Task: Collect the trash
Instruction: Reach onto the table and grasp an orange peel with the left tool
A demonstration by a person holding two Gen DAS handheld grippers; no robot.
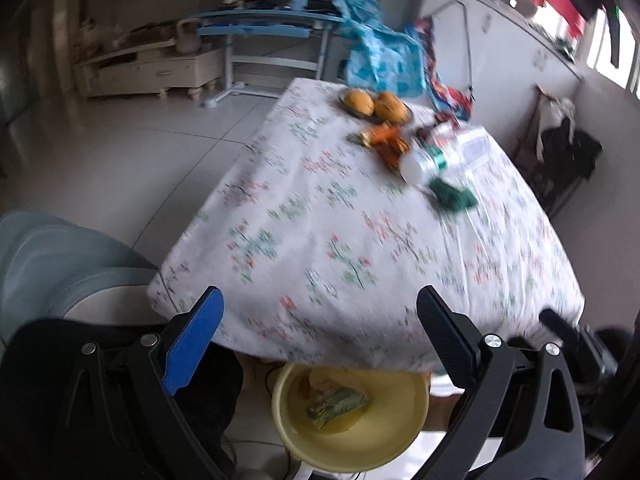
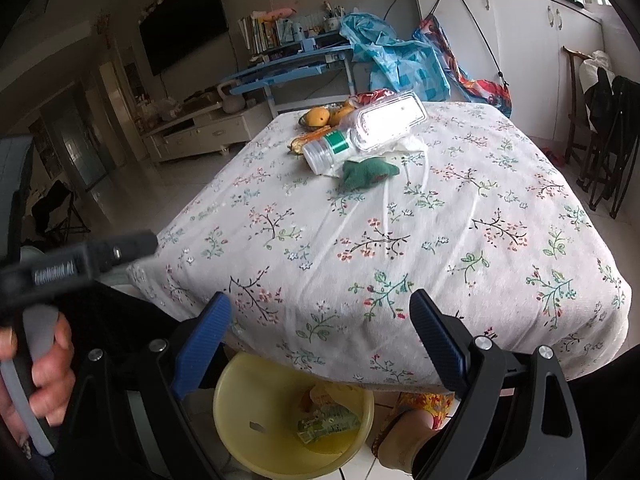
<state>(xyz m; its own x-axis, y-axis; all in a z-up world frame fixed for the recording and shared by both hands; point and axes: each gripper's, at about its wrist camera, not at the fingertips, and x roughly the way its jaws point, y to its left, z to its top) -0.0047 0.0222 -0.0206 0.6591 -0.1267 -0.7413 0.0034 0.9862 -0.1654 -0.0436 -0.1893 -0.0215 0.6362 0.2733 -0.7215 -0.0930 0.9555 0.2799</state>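
Left gripper [image 1: 320,340]: jaws are spread wide with nothing between them, above the near table edge.
Right gripper [image 2: 320,338]: jaws are likewise held apart and empty, over the same edge.
Trash location: a clear plastic bottle [image 2: 326,150], a clear clamshell box [image 2: 390,120], a crumpled green wrapper [image 2: 366,174] and orange peel scraps [image 1: 382,140] are clustered at the far end of the floral tablecloth [image 2: 400,240].
Bin: a yellow basin [image 2: 236,420] on the floor by the near edge already holds a wrapper.
Handling: the bottle is judged light, smooth and prone to rolling; it is best taken across its body. The wrapper is soft and may be pinched anywhere. The clamshell is thin and crushable.
View differences: the right wrist view is sharp and shows the hand [image 2: 44,372] holding the other gripper; the left wrist view is blurred but shows the peel more plainly.
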